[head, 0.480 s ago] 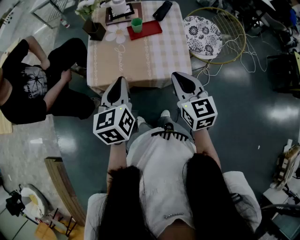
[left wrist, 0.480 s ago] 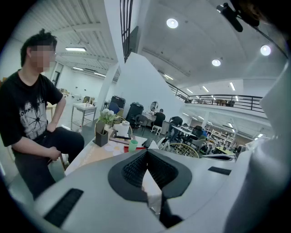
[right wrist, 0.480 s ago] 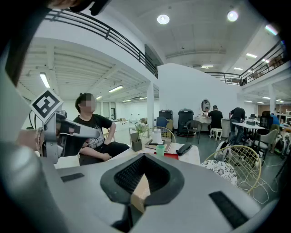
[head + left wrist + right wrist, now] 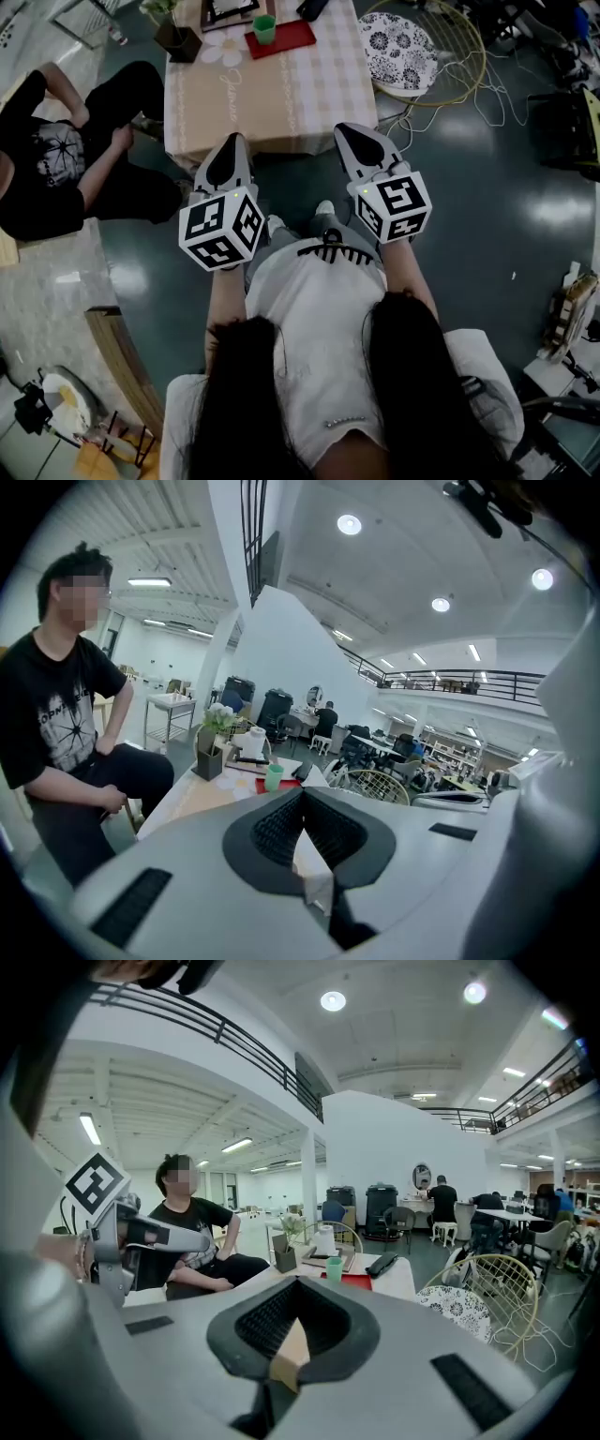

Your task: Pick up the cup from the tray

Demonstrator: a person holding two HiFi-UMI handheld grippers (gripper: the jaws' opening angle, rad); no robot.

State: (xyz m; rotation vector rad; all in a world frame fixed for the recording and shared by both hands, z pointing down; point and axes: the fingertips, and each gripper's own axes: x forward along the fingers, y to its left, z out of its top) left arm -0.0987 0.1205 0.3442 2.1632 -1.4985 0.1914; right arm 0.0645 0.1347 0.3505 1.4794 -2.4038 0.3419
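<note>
Approach step: left hand-held gripper (image 4: 232,150) and right hand-held gripper (image 4: 354,141) hover clenched, empty, short of the counter (image 4: 272,98); next, reach far to the green cup (image 4: 265,29) on its red tray (image 4: 292,37).

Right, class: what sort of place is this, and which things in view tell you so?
Probably a large open-plan office or lab hall: a railed mezzanine overhead, desks with seated people in the background, and recessed lights high above.
</note>
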